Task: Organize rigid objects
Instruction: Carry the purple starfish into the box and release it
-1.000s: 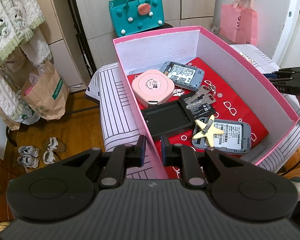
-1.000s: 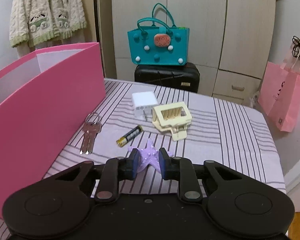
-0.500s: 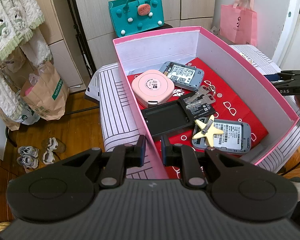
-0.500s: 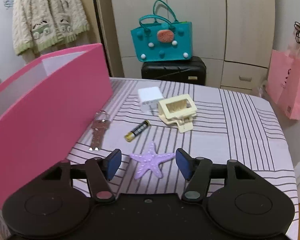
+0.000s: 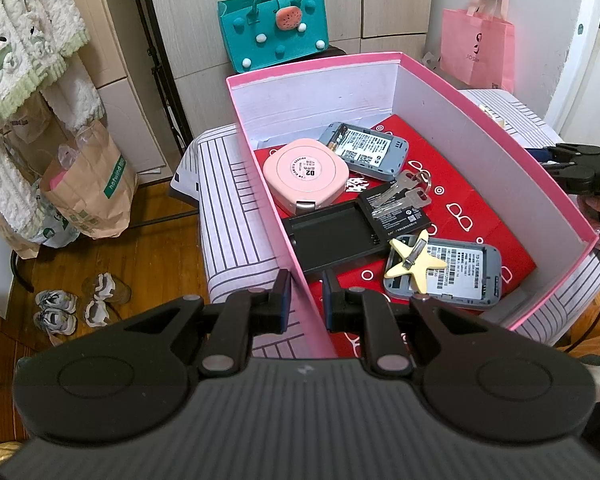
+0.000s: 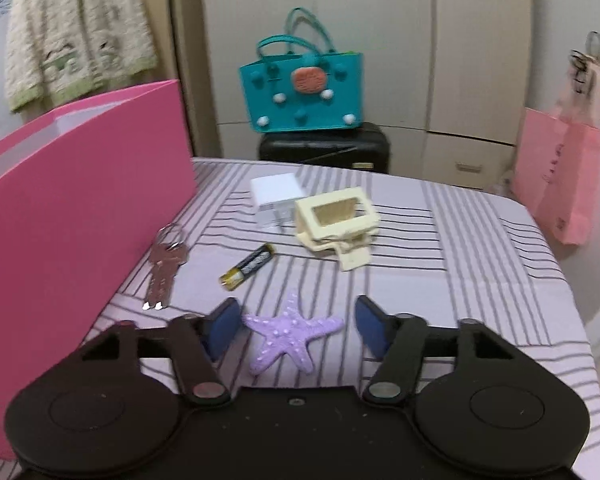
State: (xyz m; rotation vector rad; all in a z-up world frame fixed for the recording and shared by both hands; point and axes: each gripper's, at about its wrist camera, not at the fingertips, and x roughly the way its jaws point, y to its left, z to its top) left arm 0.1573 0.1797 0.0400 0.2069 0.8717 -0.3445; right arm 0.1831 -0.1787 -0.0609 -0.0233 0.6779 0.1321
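My left gripper [image 5: 305, 300] is shut on the near left wall of the pink box [image 5: 284, 216]. In the box lie a round pink case [image 5: 305, 176], two grey devices [image 5: 364, 150], a black tray [image 5: 332, 236], keys [image 5: 404, 194] and a cream star clip [image 5: 414, 260]. My right gripper [image 6: 296, 326] is open, its jaws on either side of a purple starfish [image 6: 288, 334] that lies on the striped cloth. Beyond it are a battery [image 6: 247, 266], keys [image 6: 165, 264], a white charger [image 6: 274, 196] and a cream hair claw [image 6: 336, 220]. The right gripper also shows at the right edge of the left wrist view [image 5: 556, 160].
The pink box's outer wall [image 6: 72, 216] stands left of the right gripper. A teal bag [image 6: 302, 92] on a black case, a pink bag [image 6: 556, 176] and cupboards are behind the table. The table's right edge [image 6: 568, 276] drops to the floor.
My right gripper opened and let go of the purple starfish, which now lies on the cloth, and it drew back a little. My left gripper kept its hold on the box wall.
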